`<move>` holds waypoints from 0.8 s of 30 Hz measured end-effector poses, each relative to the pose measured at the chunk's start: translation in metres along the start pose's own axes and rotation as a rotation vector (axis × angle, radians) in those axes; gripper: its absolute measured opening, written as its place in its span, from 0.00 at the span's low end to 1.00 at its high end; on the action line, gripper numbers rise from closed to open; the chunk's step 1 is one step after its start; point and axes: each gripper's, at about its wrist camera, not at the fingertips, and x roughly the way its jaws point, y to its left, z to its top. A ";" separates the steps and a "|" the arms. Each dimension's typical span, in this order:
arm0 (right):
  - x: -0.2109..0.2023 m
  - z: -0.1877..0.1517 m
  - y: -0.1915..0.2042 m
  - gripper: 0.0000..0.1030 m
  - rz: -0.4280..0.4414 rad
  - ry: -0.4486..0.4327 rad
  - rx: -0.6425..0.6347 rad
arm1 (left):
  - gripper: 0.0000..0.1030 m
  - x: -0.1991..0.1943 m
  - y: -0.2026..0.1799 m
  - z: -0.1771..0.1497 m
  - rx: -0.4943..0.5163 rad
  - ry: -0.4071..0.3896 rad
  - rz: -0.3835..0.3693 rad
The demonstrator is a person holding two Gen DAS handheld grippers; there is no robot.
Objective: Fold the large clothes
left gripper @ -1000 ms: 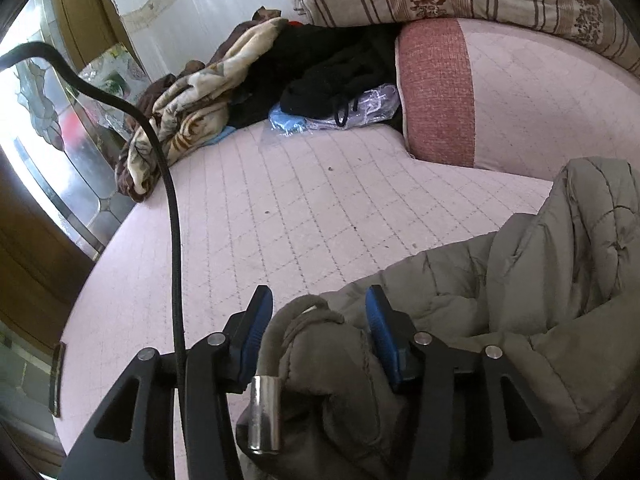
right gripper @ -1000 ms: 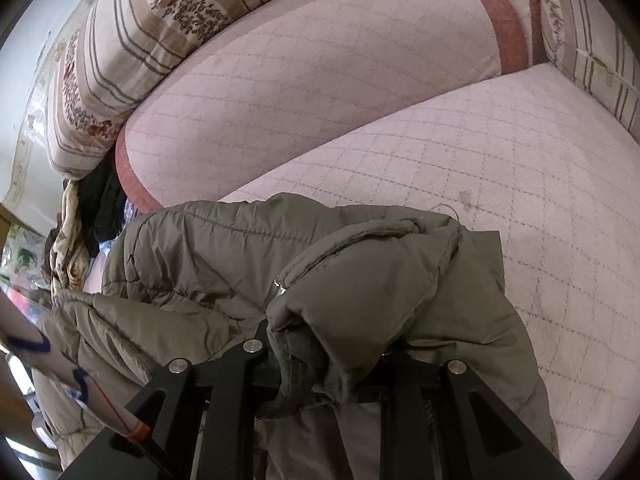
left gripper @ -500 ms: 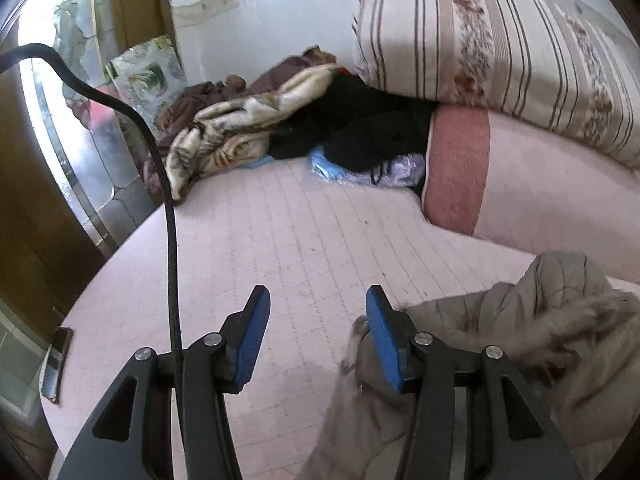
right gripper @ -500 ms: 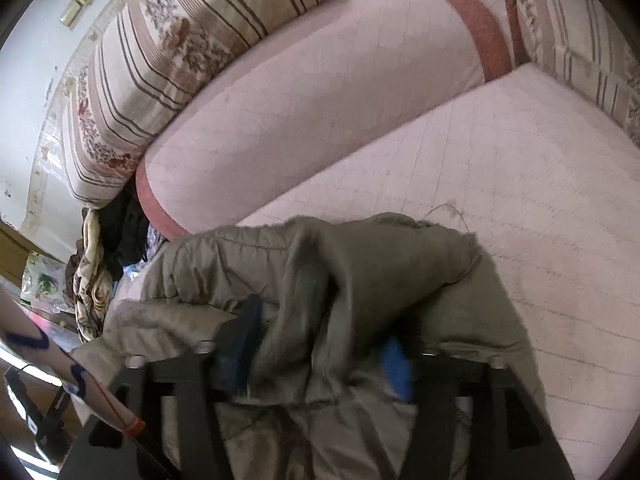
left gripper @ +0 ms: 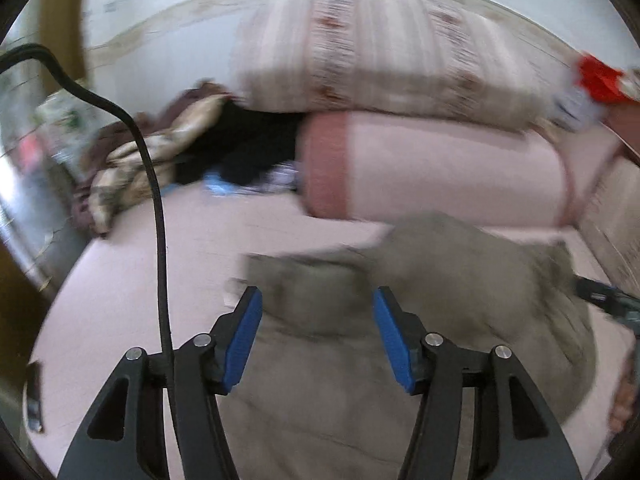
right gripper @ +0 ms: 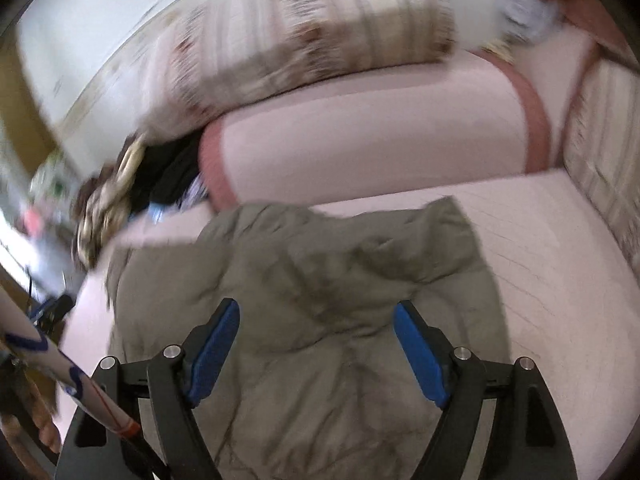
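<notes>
Both my left hand-held gripper (left gripper: 318, 334) and right hand-held gripper (right gripper: 316, 350) gape apart, holding nothing, above the jacket (right gripper: 320, 280) on the bed (right gripper: 560, 264).

Olive puffer jacket (right gripper: 328, 320) lies crumpled, partly folded, on pink mattress (right gripper: 560, 280).

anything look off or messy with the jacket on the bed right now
The olive jacket lies rumpled and uneven on the pink bed, not a flat fold. Both grippers are open above it.
</notes>
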 end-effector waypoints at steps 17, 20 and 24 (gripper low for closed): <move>0.115 -0.001 0.002 0.77 -0.099 0.104 -0.086 | 0.55 0.155 -0.045 0.000 0.048 0.178 0.075; 0.129 0.008 -0.004 0.79 -0.093 0.109 -0.069 | 0.55 0.166 -0.047 0.004 0.056 0.174 0.096; 0.149 0.017 -0.011 0.82 -0.082 0.135 -0.037 | 0.57 0.185 -0.045 0.013 0.058 0.174 0.112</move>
